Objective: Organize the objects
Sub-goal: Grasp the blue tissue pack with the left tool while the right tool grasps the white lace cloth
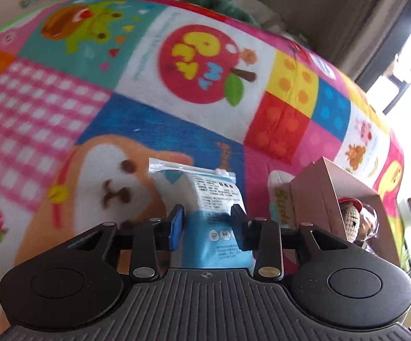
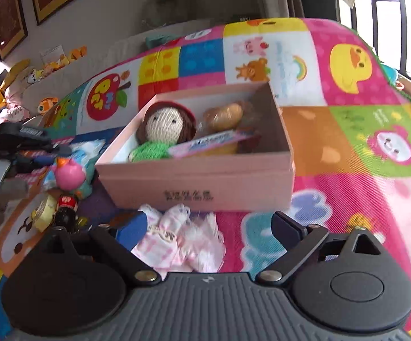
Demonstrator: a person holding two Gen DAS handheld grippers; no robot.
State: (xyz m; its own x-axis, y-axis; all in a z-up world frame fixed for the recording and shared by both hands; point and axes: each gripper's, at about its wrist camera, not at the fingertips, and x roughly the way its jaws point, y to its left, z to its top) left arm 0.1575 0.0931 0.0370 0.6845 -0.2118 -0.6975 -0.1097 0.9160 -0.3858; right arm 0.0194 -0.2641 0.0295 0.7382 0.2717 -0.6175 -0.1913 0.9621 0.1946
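Observation:
My left gripper [image 1: 207,221] is shut on a blue and white printed pouch [image 1: 205,199] and holds it above the colourful play mat [image 1: 120,99], left of the pink box [image 1: 319,196]. In the right wrist view the pink box [image 2: 199,182] stands open on the mat and holds a knitted doll [image 2: 163,130], a wrapped bun [image 2: 225,116] and a pink packet [image 2: 211,142]. My right gripper [image 2: 209,227] is open just above a pink and white cloth bundle [image 2: 182,241] in front of the box.
Left of the box lie a pink bird toy [image 2: 69,174], a small yellow item [image 2: 42,213] and a small red and black bottle [image 2: 66,210]. Plush toys [image 2: 12,91] line a sofa at the back left. A window [image 2: 387,5] is at the right.

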